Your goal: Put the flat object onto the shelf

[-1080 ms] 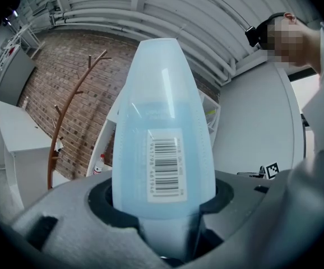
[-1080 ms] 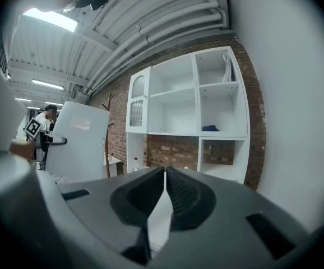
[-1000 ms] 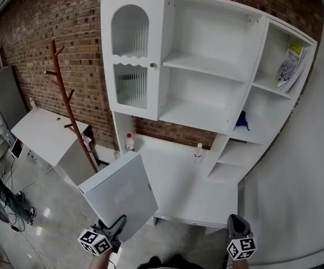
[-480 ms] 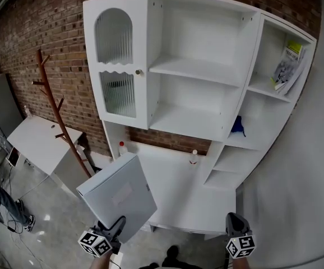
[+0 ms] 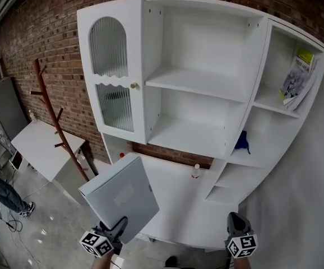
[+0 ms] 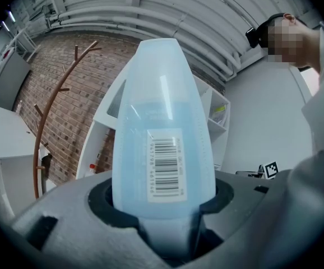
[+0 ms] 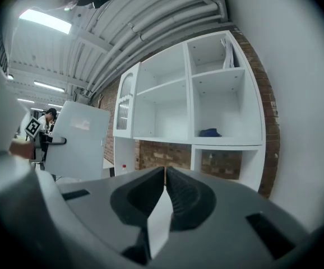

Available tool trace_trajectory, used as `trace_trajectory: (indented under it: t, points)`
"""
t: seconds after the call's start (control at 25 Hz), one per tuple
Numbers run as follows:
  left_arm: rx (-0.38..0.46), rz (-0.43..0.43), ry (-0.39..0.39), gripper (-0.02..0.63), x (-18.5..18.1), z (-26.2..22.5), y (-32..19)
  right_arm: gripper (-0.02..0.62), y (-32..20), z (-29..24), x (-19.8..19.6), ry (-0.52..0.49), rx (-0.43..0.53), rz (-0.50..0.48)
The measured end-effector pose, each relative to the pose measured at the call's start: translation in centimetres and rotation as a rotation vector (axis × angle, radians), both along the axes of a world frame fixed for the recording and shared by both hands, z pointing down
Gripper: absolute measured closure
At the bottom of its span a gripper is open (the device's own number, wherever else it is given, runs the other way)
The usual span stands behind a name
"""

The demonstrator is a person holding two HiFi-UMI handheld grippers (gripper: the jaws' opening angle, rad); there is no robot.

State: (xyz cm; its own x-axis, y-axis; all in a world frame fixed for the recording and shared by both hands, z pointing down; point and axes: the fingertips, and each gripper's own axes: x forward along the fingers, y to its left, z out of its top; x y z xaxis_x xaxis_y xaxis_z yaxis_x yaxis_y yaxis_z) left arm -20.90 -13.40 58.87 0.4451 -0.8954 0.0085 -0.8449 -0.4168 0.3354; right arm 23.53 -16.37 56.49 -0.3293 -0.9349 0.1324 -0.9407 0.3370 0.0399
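Currently the flat blue case (image 5: 120,195) stands clamped in the left tongs (image 5: 117,226), right tongs (image 5: 236,222) together.

Bright ceiling strip light (image 7: 44,20); strong fisheye bending, dark vignetted corners (foreground soft).

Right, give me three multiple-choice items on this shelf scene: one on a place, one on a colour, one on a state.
1. Where does the blue item lie?
A. in a right-hand compartment of the shelf unit
B. behind the glass door
C. on the floor
2. What colour is the coat stand?
A. white
B. brown
C. black
3. How is the left claw?
A. open and empty
B. shut on a bottle
C. shut on the flat object
Answers: 1 A, it sits on the narrow shelf below the booklet; 2 B, its wood shows brown; 3 C, the left gripper view shows the jaws pressing the pale panel.
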Motion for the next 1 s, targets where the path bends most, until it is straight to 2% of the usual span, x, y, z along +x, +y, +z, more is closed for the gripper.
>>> trace_trajectory:
  t: [0.44, 0.76, 1.0]
  points:
    - [0.018, -0.017, -0.005, 0.330, 2.9, -0.4, -4.7, 0.565, -6.4, 1.3, 1.5, 0.000, -0.016, -0.068]
    - [0.036, -0.012, -0.009, 0.330, 4.4, -2.3, -7.0, 0.565, -8.5, 0.3, 1.8, -0.013, -0.002, -0.081]
    - [0.047, 0.030, -0.024, 0.330, 5.0, -3.4, -8.8, 0.565, -9.2, 0.0, 1.3, -0.020, 0.008, -0.079]
